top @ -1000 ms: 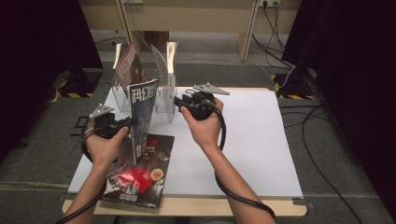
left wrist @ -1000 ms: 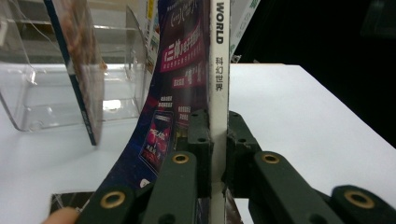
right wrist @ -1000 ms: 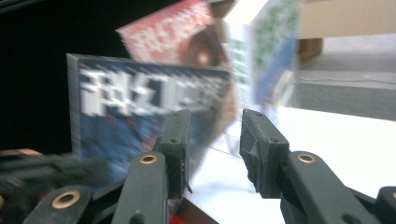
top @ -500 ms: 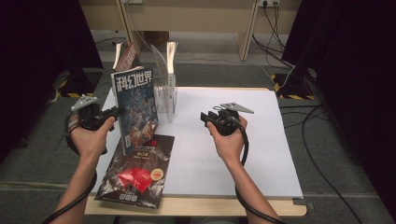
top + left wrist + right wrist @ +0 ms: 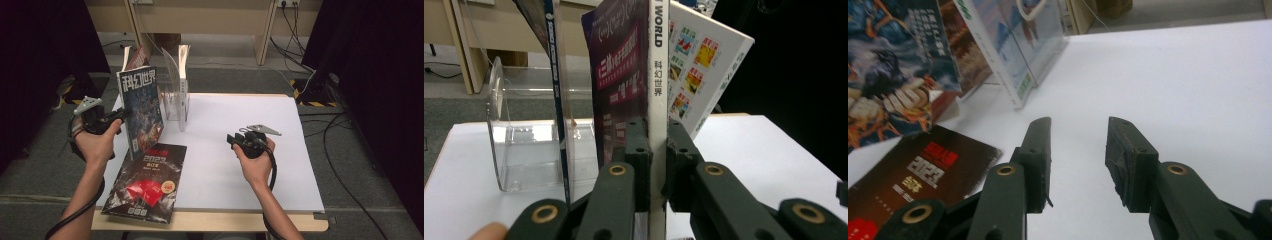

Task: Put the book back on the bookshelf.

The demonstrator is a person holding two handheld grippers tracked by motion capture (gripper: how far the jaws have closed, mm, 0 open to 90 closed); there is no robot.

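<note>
My left gripper [image 5: 119,117] is shut on the spine of an upright magazine [image 5: 142,107] with a blue illustrated cover, held at the table's left edge. In the left gripper view the jaws clamp its white spine [image 5: 657,100] from both sides. A clear acrylic magazine rack [image 5: 176,102] stands just right of it, with other magazines [image 5: 183,62] in its slots. A dark magazine with red print [image 5: 147,180] lies flat at the front left. My right gripper [image 5: 234,139] hovers open over the white table top [image 5: 260,165], its jaws [image 5: 1075,150] holding nothing.
The rack [image 5: 531,145] sits at the back left of the table. Wooden furniture legs [image 5: 262,35] and cables [image 5: 320,75] stand on the grey carpet behind. Dark curtains flank both sides.
My left gripper has swung the blue magazine upright and carried it left toward the table edge. My right gripper let go of it and drew back to the right and nearer the front.
</note>
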